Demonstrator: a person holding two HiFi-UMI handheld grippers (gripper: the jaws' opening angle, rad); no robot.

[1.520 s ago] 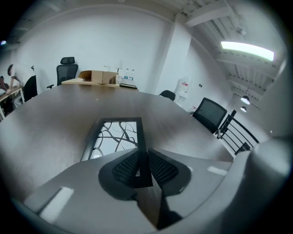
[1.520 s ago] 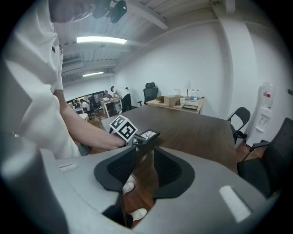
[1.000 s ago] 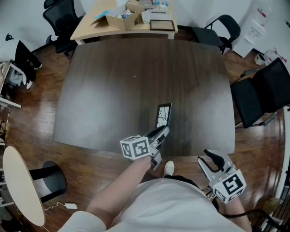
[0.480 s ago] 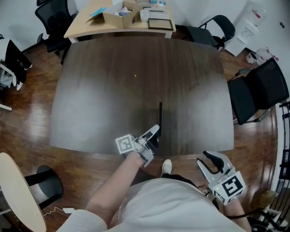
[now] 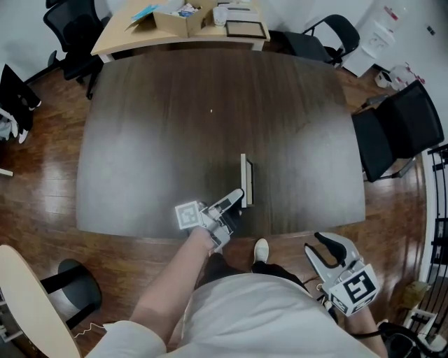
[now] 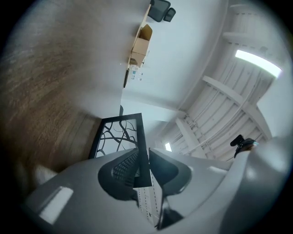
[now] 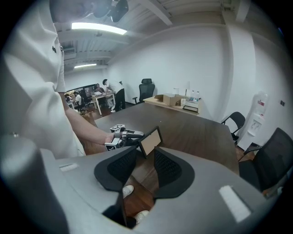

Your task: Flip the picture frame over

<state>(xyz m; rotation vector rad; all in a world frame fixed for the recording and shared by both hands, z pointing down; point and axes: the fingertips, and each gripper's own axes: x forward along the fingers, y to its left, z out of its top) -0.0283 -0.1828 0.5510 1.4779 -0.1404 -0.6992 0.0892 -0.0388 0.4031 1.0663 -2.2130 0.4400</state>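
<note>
The black picture frame (image 5: 246, 180) stands on its long edge near the front of the dark table (image 5: 175, 119), close to upright. My left gripper (image 5: 237, 198) is shut on its near end. In the left gripper view the jaws (image 6: 143, 161) pinch the frame's edge, and a branch pattern shows on the frame's face (image 6: 120, 136). The right gripper view shows the frame's tan back (image 7: 150, 140) with the left gripper (image 7: 124, 134) beside it. My right gripper (image 5: 326, 246) hangs off the table at the front right, open and empty, with its jaws (image 7: 145, 158) apart.
A light wooden desk (image 5: 112, 43) behind the table carries a cardboard box (image 5: 171, 19) and another frame (image 5: 245, 29). Black chairs stand at the right (image 5: 395, 129) and far right (image 5: 323, 36). A pale round table (image 5: 28, 301) is at the lower left.
The left gripper has turned the frame from leaning with its picture face up, through standing on edge, to slightly past upright. The right gripper has stayed put.
</note>
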